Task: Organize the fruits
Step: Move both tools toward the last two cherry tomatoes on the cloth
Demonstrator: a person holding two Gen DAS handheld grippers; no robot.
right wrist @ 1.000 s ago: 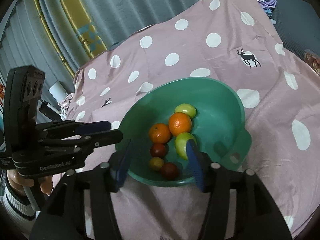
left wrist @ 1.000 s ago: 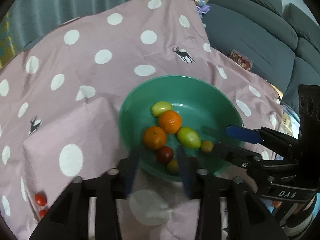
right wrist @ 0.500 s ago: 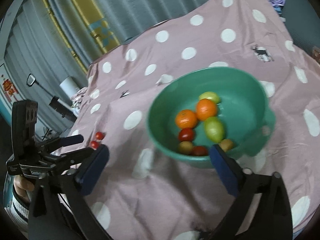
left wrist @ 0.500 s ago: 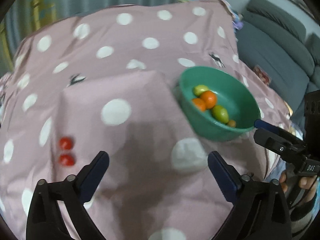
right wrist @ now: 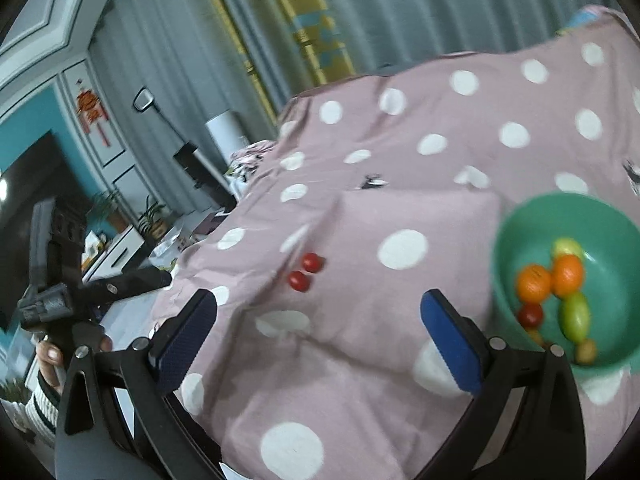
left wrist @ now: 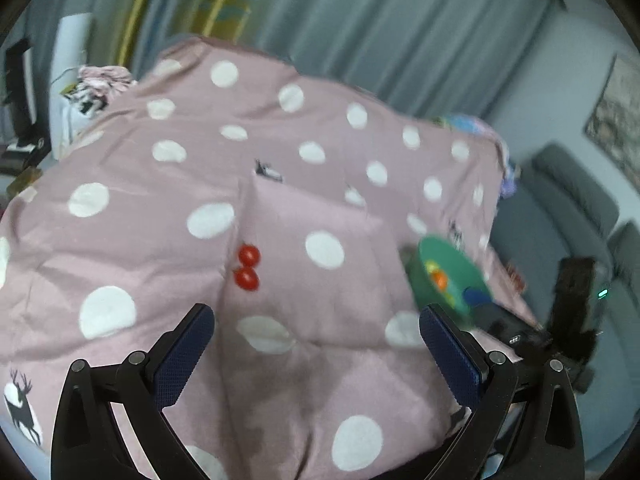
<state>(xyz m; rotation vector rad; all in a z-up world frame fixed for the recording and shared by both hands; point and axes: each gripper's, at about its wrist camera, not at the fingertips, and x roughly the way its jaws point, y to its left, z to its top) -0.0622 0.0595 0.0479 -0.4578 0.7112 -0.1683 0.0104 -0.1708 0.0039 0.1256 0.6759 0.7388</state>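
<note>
Two small red tomatoes [left wrist: 247, 268] lie side by side on the pink polka-dot cloth [left wrist: 328, 200]; they also show in the right wrist view [right wrist: 305, 273]. A green bowl [right wrist: 520, 220] at the right holds oranges [right wrist: 534, 282], green fruits and small tomatoes; in the left wrist view the bowl [left wrist: 424, 276] is far right. My left gripper [left wrist: 316, 354] is open and empty, a little short of the tomatoes. My right gripper [right wrist: 318, 342] is open and empty, left of the bowl.
The cloth drapes over a raised, uneven surface. A grey sofa [left wrist: 568, 220] stands to the right. Curtains [left wrist: 360, 24] hang behind. Shelves, plants and a screen [right wrist: 28, 176] are at the left.
Both grippers swung left, away from the bowl and toward the two red tomatoes. Both opened wide from a narrow gap over the last second. The bowl's fruit is unchanged.
</note>
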